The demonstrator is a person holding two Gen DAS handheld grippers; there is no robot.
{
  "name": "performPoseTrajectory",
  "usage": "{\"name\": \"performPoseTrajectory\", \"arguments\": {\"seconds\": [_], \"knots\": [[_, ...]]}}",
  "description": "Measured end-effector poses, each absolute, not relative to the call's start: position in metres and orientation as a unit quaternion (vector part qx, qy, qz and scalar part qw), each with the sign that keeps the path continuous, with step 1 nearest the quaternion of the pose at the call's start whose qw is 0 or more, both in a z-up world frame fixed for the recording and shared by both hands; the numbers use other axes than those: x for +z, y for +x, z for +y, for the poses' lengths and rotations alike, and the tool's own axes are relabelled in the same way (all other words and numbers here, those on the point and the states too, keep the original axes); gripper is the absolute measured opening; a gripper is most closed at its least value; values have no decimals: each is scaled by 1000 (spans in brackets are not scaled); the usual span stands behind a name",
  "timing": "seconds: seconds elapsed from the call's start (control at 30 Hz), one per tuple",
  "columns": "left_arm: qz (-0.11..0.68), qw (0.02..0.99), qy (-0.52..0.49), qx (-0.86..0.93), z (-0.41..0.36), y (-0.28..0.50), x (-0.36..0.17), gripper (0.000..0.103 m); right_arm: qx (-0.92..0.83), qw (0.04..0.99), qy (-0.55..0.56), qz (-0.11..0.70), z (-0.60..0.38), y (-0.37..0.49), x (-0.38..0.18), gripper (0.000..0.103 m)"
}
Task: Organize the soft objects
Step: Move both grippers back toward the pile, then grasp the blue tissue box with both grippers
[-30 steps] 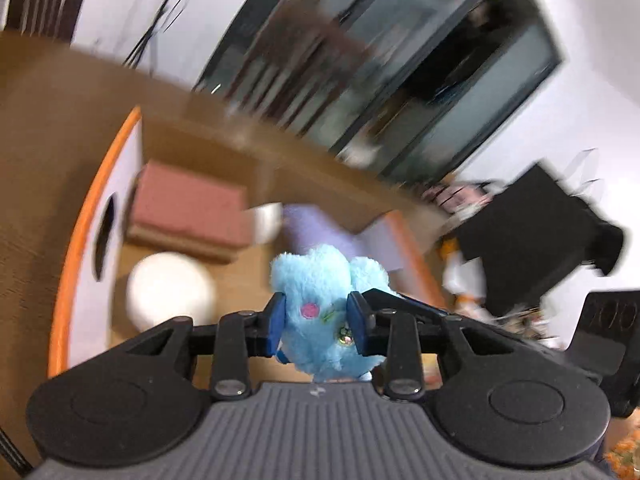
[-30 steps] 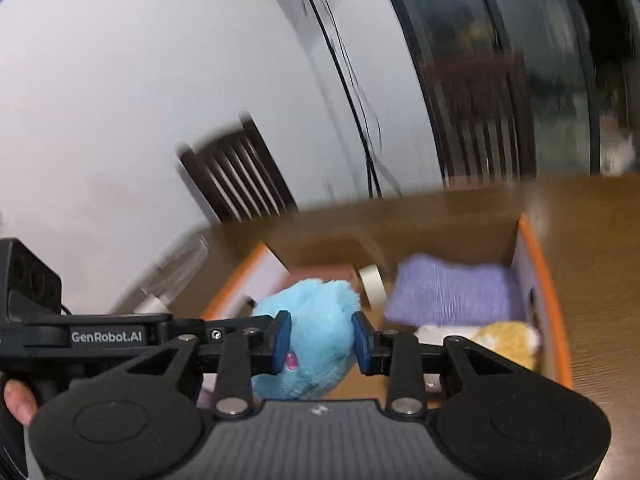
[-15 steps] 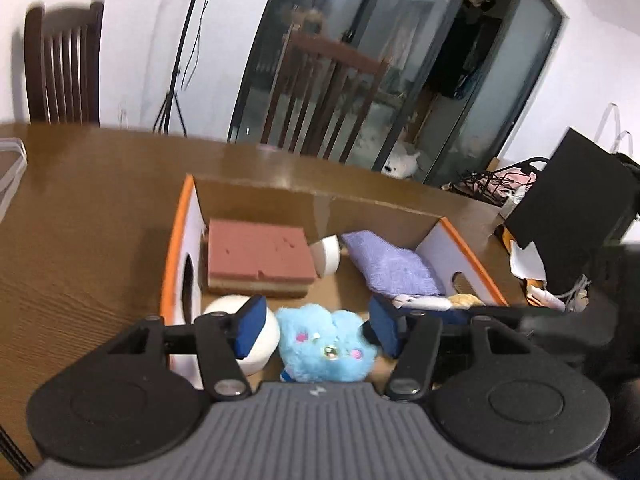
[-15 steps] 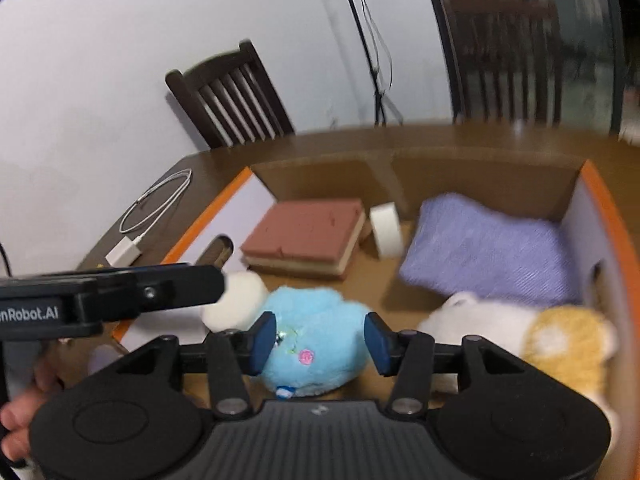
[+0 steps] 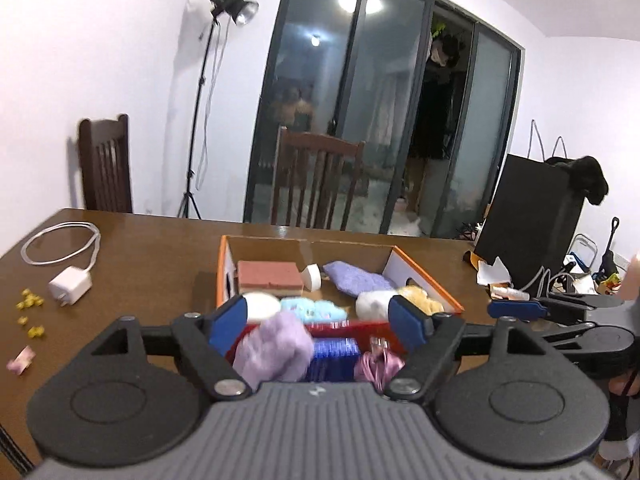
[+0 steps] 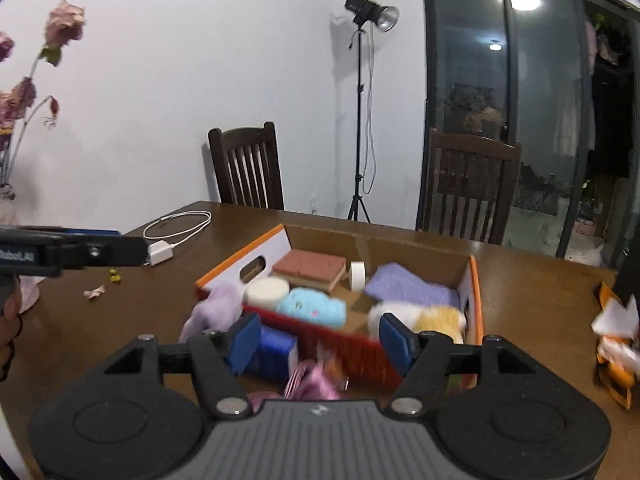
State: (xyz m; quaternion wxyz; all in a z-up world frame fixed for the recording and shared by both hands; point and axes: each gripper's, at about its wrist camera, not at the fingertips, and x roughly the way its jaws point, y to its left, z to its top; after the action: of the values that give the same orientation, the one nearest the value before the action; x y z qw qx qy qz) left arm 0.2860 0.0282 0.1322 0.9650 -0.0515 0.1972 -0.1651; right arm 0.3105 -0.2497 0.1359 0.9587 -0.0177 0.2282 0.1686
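An orange-rimmed cardboard box (image 5: pixel 424 270) (image 6: pixel 474 280) on the brown table holds a blue plush (image 5: pixel 312 309) (image 6: pixel 312 306), a pink sponge block (image 5: pixel 269 276) (image 6: pixel 310 266), a white round puff (image 6: pixel 266 292), a purple cloth (image 5: pixel 354 276) (image 6: pixel 408 286), a tape roll (image 6: pixel 357 274) and a white-and-yellow plush (image 5: pixel 400 300) (image 6: pixel 424 314). In front of the box lie a lilac soft piece (image 5: pixel 276 346) (image 6: pixel 214 312), a blue item (image 5: pixel 334 356) (image 6: pixel 272 354) and a pink crumpled piece (image 5: pixel 378 364) (image 6: pixel 316 380). My left gripper (image 5: pixel 318 322) is open and empty, pulled back. My right gripper (image 6: pixel 320 338) is open and empty.
A white charger with cable (image 5: pixel 70 284) (image 6: pixel 162 250), small yellow bits (image 5: pixel 28 302) and a pink scrap (image 5: pixel 22 360) lie on the table's left. Crumpled paper and clutter (image 5: pixel 496 274) (image 6: pixel 616 332) sit at the right. Wooden chairs (image 5: pixel 316 184) (image 6: pixel 248 166) stand behind.
Both grippers let go of the blue plush, which now lies in the box. Both have opened wide and drawn back toward the table's near side.
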Motion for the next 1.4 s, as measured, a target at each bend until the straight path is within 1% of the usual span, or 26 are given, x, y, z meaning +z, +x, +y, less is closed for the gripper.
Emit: {"name": "performPoseTrajectory", "arguments": {"seconds": [0.13,0.4,0.6,0.73,0.87,1.13,1.17,1.23,1.27,1.33,1.37,1.4], "knots": [[188,969,-52,-150,31,239,111,84,169,960,-4,221,-258,260,114,67],[200,970,-76,-115,42,162,66,84,166,966,-10,200,-258,169,65,69],[206,971,-80,-96,47,131,52,84,178,966,-18,188,-254,134,52,69],[195,974,-65,-93,44,126,55,85,180,965,-16,188,-251,130,52,69],[204,972,-64,-100,39,131,51,85,178,966,-16,189,-253,138,52,69],[235,965,-59,-97,21,172,39,84,161,965,-11,205,-268,183,54,66],[232,966,-60,-98,19,179,41,82,166,965,-7,205,-269,190,56,65],[232,965,-61,-107,16,200,45,67,183,962,-3,205,-266,207,61,62],[233,963,-67,-117,14,211,48,65,196,959,1,203,-263,220,65,60],[233,958,-85,-146,12,239,51,51,208,955,14,211,-256,248,69,55],[241,954,-88,-154,10,259,51,48,210,953,20,216,-252,261,70,54],[248,953,-85,-149,8,274,50,43,213,951,24,222,-247,278,71,50]]}}
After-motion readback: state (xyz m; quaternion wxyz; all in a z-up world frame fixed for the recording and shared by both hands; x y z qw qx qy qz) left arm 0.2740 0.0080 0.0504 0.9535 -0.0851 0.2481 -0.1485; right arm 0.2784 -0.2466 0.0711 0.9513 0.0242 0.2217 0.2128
